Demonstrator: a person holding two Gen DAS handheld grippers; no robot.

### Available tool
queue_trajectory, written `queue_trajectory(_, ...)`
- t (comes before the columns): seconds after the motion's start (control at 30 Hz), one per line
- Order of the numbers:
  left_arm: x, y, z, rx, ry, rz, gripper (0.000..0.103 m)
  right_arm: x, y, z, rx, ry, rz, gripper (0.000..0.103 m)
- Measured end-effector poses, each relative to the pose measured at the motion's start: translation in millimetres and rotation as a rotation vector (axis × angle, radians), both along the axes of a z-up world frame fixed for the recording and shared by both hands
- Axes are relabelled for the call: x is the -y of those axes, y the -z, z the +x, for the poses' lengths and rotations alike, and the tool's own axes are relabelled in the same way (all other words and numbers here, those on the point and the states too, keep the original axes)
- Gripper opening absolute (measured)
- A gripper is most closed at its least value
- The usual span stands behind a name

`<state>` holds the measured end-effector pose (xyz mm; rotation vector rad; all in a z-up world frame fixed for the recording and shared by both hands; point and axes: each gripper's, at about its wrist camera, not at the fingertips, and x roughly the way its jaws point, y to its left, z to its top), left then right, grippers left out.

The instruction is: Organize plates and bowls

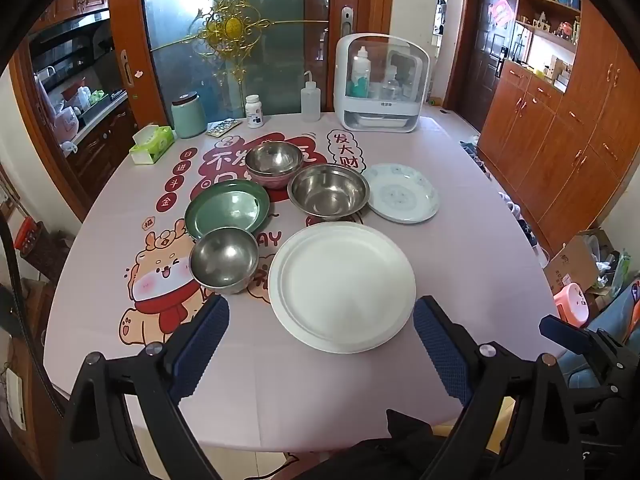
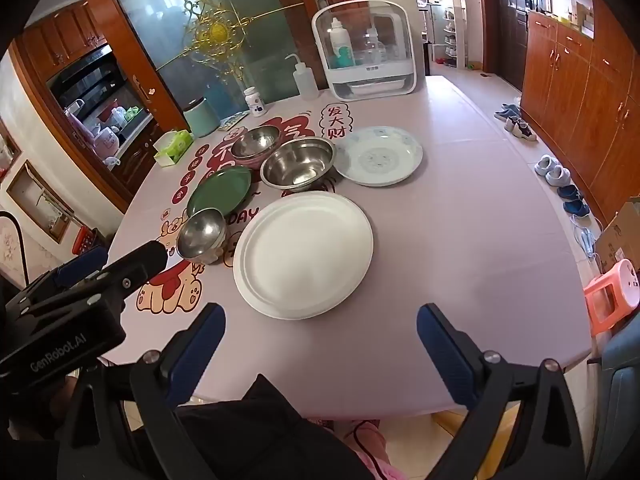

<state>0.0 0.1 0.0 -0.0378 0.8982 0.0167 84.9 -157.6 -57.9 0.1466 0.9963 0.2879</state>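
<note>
Presently, both tongs are found empty with jaws spread wide: the left gripper (image 1: 320, 320) and the right gripper (image 2: 320, 324) are held above the near edge of the table (image 1: 460, 248), and nothing lies between their pads.

Nearest to them, the large white plate (image 1: 342, 286) is noted lying flat on the cloth, untouched. Just to its left, a small steel bowl (image 1: 224, 260) is seen, overlapping the near rim of the green plate (image 1: 227, 208) behind it. Further back, a wide steel bowl (image 1: 329, 195) stands beside the patterned plate (image 1: 402, 193). Furthest, a steel bowl (image 1: 274, 159) is already nested in a pink bowl (image 1: 276, 182).

The task is judged barely begun: apart from that one nested pair, plates and bowls are scattered singly, and all stacking is left to be done.

In the right wrist view, the left gripper's body is shown from the side, together with shoes (image 2: 556, 176) on the floor. In the left wrist view, only a corner of the right gripper is caught at the right edge, while the tissue box (image 1: 152, 145) is shown more plainly.
</note>
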Motion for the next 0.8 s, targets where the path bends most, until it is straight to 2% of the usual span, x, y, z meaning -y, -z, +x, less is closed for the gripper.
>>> queue_trajectory(0.23, 0.1, 0.0, 0.0, 0.0, 0.002, 0.003, 0.093, -0.8, 0.6, -1.5, 0.001, 0.001, -0.008, 0.097)
queue_trajectory(0.8, -19.7, 6.4, -3.4, -0.018, 0.02, -0.05, 0.093, -14.6, -4.6, -15.5, 0.017, 0.023, -0.002, 0.097)
